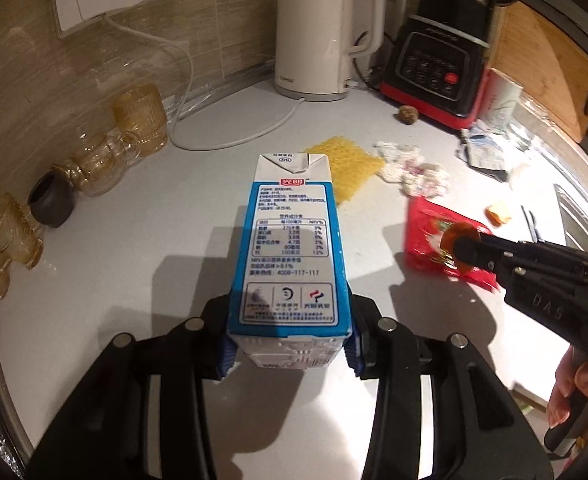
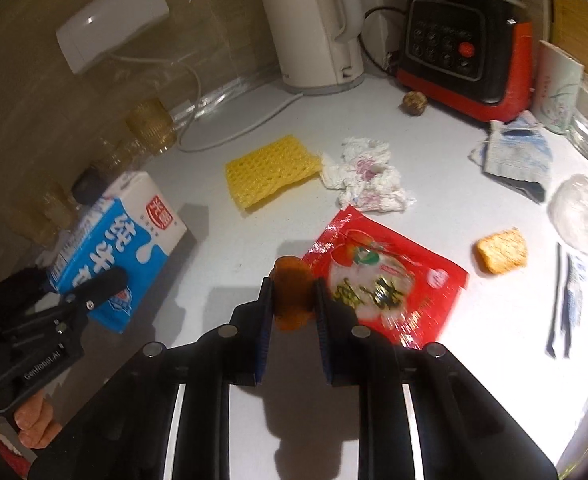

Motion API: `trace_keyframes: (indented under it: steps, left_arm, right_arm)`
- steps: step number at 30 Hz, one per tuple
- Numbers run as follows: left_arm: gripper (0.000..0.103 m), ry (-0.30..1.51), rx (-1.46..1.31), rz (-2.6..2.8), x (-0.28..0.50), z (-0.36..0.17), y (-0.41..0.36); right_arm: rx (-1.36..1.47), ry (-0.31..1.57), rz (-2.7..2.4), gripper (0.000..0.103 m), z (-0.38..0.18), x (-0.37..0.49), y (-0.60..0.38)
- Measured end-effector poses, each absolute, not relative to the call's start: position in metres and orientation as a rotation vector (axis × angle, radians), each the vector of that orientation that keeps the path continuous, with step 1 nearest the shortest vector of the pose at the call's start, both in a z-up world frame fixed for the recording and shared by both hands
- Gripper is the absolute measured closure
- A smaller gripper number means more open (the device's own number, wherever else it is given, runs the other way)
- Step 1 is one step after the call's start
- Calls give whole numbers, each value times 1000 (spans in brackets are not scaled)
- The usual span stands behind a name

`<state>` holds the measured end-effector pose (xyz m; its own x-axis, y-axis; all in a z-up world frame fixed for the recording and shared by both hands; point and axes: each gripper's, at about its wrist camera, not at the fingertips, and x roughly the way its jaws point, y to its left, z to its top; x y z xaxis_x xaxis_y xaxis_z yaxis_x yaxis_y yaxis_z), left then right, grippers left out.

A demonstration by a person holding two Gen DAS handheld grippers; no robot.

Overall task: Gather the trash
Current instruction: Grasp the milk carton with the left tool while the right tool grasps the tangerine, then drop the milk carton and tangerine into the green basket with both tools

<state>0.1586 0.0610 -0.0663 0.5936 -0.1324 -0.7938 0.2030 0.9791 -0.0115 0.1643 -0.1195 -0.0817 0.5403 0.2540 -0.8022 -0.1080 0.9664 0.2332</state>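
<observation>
Trash is being gathered two pieces at once: the left hand-held gripper [image 1: 289, 344] is clamping the carton [image 1: 289, 248] by its base, the right hand-held gripper [image 2: 293, 300] is pinching an orange scrap [image 2: 291, 296] above the table [image 2: 221, 264], wrapper [image 2: 386, 276] lying beneath.

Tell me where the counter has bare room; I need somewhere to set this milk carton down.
Bare counter lies between the milk carton and the red snack wrapper, below the yellow foam net. It is crowded rightward around the crumpled tissue.
</observation>
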Motion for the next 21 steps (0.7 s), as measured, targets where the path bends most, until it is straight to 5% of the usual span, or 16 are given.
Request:
trace_keyframes:
  steps: [10,21]
  left_arm:
    - [62,961,194,-485,35,-53,3]
    - [62,1070,350,-807,-84,-99,-66]
  right_arm:
    - [218,954,44,82,-48,22,-165]
    - [371,1004,-216,82,-71,-137,-204]
